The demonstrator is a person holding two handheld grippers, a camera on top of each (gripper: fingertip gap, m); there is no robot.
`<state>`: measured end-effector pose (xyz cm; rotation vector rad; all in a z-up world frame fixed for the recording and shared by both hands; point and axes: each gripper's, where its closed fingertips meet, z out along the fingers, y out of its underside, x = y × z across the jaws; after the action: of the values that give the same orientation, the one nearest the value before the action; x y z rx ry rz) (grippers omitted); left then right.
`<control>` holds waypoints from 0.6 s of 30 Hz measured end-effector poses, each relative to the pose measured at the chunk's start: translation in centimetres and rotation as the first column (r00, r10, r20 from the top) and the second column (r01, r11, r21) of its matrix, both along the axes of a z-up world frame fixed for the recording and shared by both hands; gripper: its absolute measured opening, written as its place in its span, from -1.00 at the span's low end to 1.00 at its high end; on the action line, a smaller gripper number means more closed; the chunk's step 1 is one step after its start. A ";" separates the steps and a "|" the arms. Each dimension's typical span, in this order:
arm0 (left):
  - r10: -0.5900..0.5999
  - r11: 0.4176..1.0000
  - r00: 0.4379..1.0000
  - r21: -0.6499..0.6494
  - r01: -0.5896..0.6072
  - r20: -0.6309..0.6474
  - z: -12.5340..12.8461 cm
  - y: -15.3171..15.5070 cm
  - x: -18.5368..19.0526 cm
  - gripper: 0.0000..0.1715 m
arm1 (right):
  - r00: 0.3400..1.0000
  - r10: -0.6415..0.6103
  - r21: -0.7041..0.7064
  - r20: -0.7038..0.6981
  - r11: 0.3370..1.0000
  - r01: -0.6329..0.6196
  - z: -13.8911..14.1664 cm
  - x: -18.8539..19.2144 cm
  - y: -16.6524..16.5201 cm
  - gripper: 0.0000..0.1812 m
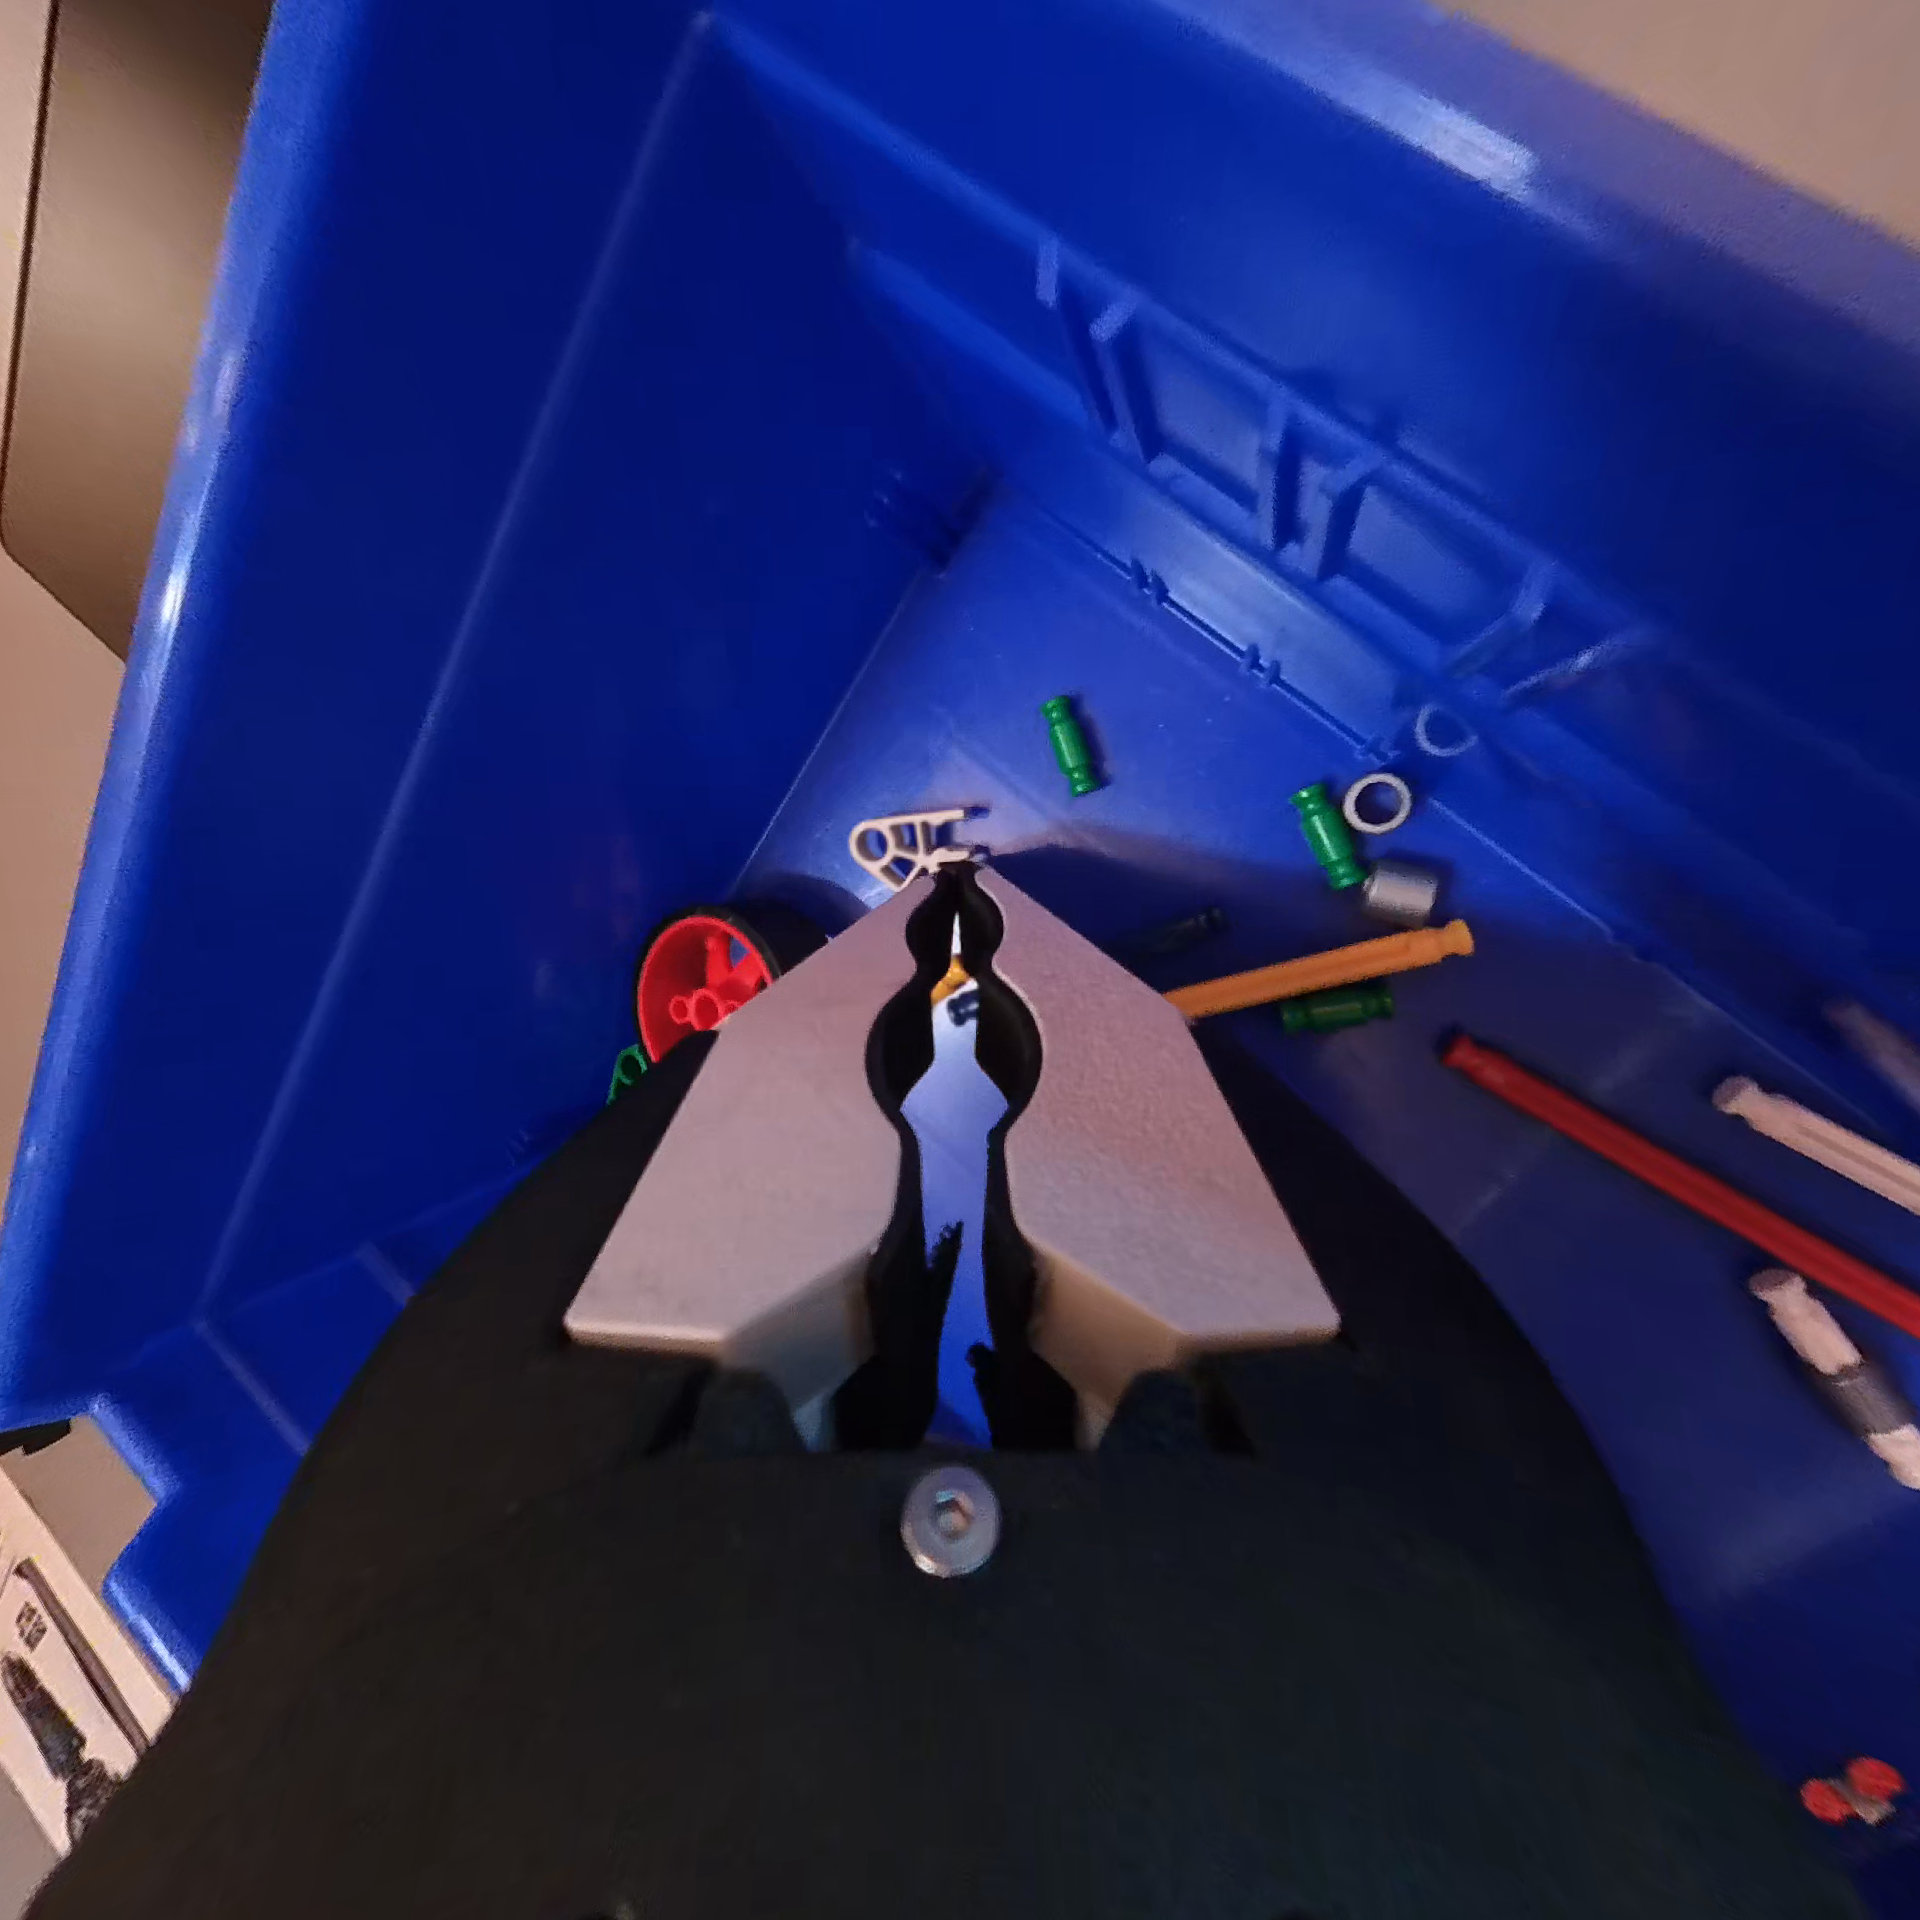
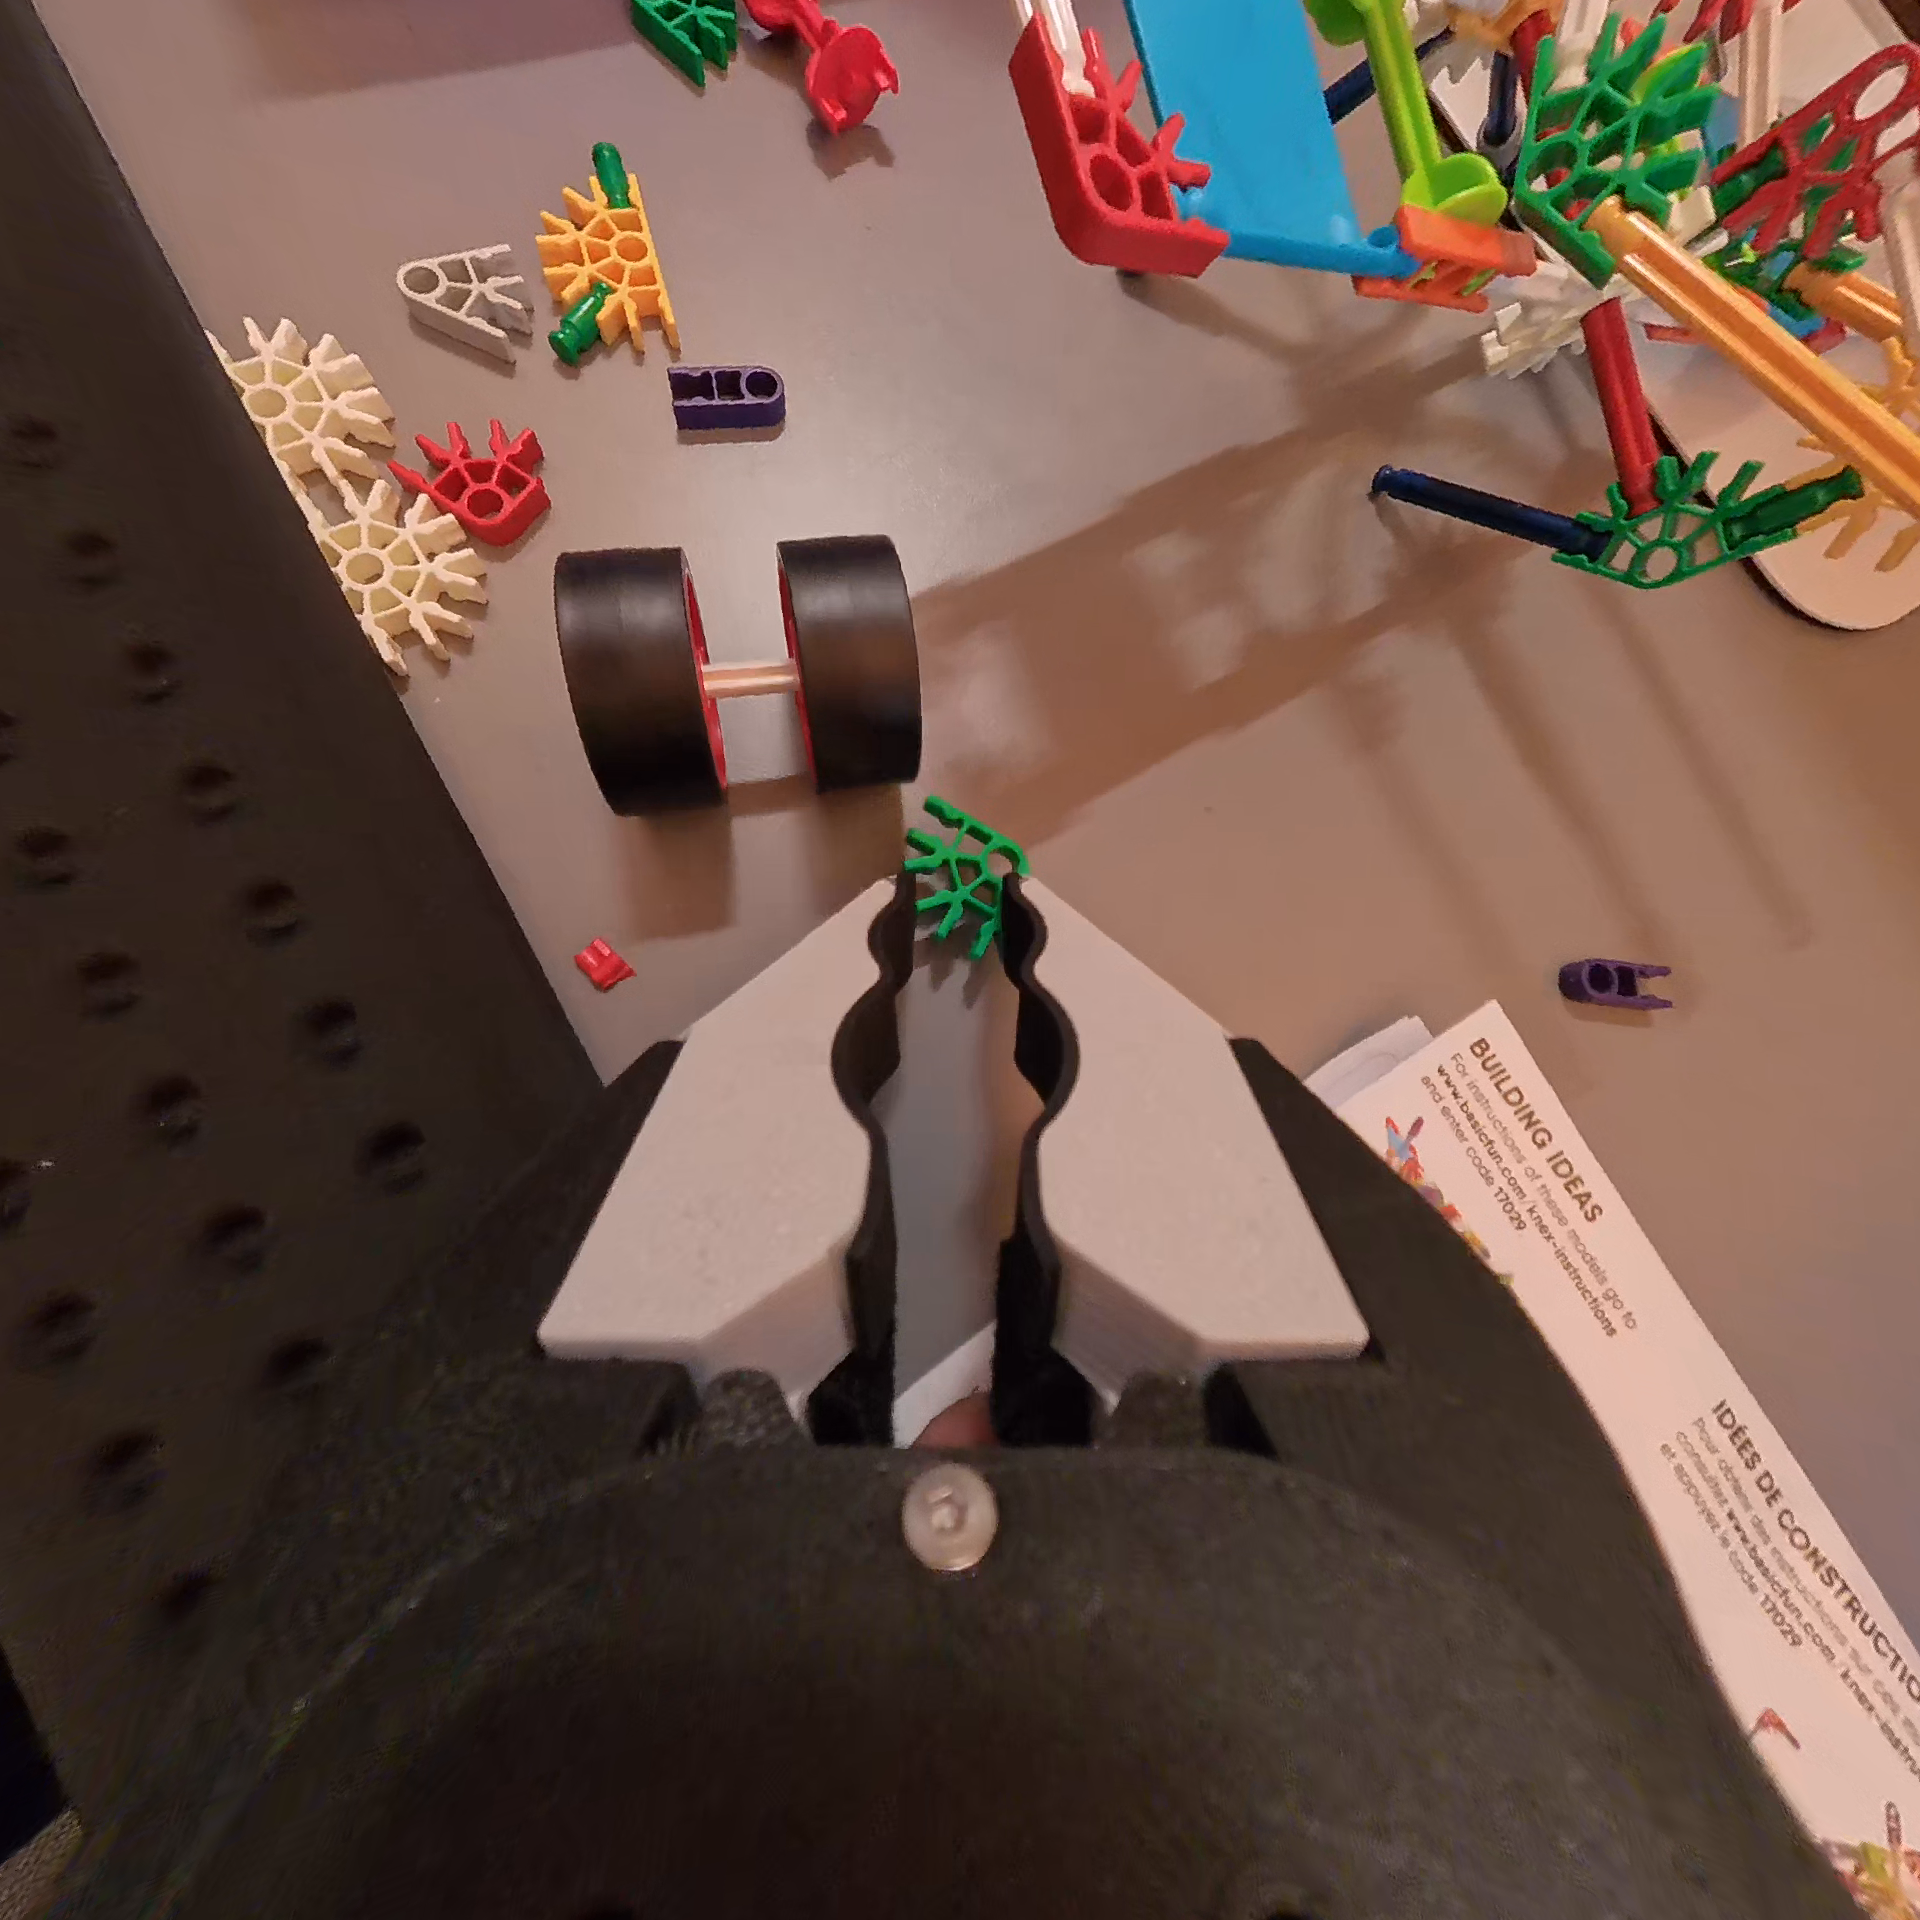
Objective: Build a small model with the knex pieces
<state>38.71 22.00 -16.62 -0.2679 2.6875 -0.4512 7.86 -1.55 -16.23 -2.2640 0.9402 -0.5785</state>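
In the left wrist view my left gripper (image 1: 956, 885) is down inside a blue bin (image 1: 582, 582). Its fingertips are closed on the near prong of a pale grey connector (image 1: 902, 837) close to the bin's corner. A red wheel with a black tyre (image 1: 707, 982) lies just left of the fingers. In the right wrist view my right gripper (image 2: 958, 904) is shut on a small green connector (image 2: 961, 878), pinched edgewise between the pads above the grey table (image 2: 1299, 831). A pair of black wheels on a short axle (image 2: 738, 670) stands just beyond it.
Loose in the bin: green short rods (image 1: 1072, 744), a grey ring (image 1: 1378, 802), a grey sleeve (image 1: 1401, 889), an orange rod (image 1: 1320, 968), a red rod (image 1: 1662, 1174), white rods (image 1: 1818, 1127). On the table: white snowflake connectors (image 2: 312, 400), a purple clip (image 2: 1610, 982), a multicoloured model (image 2: 1558, 208), a leaflet (image 2: 1621, 1351), a black perforated board (image 2: 208, 831). One gripper's finger ends stand about 40 centimeters off the other's. The orange rod (image 1: 1320, 968) sits 6 centimeters or so from the ends of my left fingers.
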 end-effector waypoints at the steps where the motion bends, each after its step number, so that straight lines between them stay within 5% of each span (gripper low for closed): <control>1: -0.004 1.000 1.000 0.002 0.004 -0.004 0.0 0.1 -0.1 -1.00 | 1.000 -0.001 -0.001 0.000 1.000 0.001 0.0 -0.1 -0.1 -0.85; 12: -0.004 1.000 1.000 -0.011 0.003 -0.020 1.5 1.4 0.3 -0.96 | 0.999 0.005 -0.015 -0.031 1.000 -0.006 -0.8 -0.3 -0.2 -0.85; 17: 0.027 1.000 0.996 0.001 -0.027 -0.085 0.0 0.5 0.3 -0.72 | 0.999 0.007 -0.011 -0.032 1.000 -0.007 -0.8 -0.2 -0.1 -0.85; 18: 0.046 0.999 0.994 -0.023 -0.049 -0.097 -0.2 0.0 0.4 -0.80 | 0.999 0.008 -0.011 -0.032 1.000 -0.008 -0.8 -0.2 -0.1 -0.85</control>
<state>39.09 21.96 -16.77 -0.3694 2.7638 -0.4701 7.61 -1.68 -17.00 -2.2920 0.9452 -0.5473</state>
